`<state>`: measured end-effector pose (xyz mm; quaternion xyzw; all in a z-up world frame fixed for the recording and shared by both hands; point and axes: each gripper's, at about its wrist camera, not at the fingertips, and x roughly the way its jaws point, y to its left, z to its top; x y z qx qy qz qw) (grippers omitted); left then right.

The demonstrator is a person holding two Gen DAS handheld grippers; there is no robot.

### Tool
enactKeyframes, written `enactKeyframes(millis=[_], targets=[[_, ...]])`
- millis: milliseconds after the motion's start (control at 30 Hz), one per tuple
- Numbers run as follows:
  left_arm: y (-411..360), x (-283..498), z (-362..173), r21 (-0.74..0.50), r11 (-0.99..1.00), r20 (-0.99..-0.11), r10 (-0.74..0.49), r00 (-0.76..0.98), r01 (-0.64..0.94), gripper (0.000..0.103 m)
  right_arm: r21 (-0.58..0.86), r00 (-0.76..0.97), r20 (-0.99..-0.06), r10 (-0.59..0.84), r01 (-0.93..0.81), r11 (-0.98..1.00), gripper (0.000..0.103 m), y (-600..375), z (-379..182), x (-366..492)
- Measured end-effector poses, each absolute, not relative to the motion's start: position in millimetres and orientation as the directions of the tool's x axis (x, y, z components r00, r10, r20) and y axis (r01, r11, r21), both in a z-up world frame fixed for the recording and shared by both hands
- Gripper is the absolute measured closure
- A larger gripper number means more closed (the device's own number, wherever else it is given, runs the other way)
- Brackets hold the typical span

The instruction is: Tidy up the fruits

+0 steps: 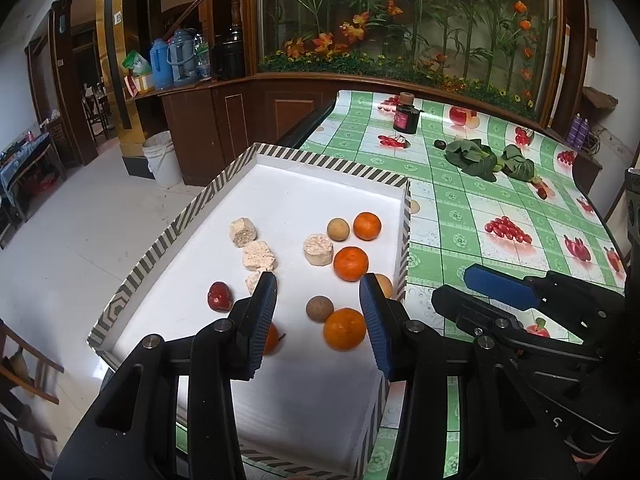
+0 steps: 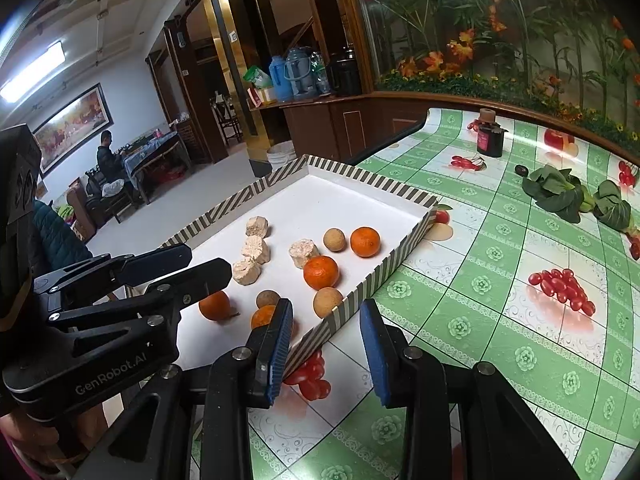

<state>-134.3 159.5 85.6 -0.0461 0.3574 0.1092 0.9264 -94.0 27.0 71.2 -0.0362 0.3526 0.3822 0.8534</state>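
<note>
A white tray with a striped rim (image 1: 320, 160) (image 2: 360, 178) lies on the table's left end. In it are several oranges (image 1: 351, 264) (image 2: 321, 273), brown round fruits (image 1: 319, 309) (image 2: 334, 239), beige crumbly chunks (image 1: 259, 256) (image 2: 255, 249) and one red fruit (image 1: 219, 297). My left gripper (image 1: 318, 280) hangs open above the tray's near half with nothing between its pads. One finger hides part of an orange (image 1: 271, 338). My right gripper (image 2: 326, 306) is open and empty over the tray's right rim. Each gripper shows in the other's view: right gripper (image 1: 460, 286), left gripper (image 2: 204, 260).
The green checked tablecloth (image 2: 500, 320) carries a dark bottle (image 1: 406, 114) and leafy greens (image 1: 480, 158) at the far side. A white bucket (image 1: 162, 158) stands on the floor to the left. A person sits at a distant table (image 2: 108, 156).
</note>
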Motion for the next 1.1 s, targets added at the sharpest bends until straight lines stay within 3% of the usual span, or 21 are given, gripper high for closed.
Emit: enactKeyframes(millis=[1100], targets=[[156.8, -133.8, 86.4, 0.004, 0.973, -0.667, 0.174, 0.724, -0.230, 0.060, 0.208, 0.442, -0.641, 0.628, -0.687, 0.696, 0.069, 32.9, 68.3, -90.9]])
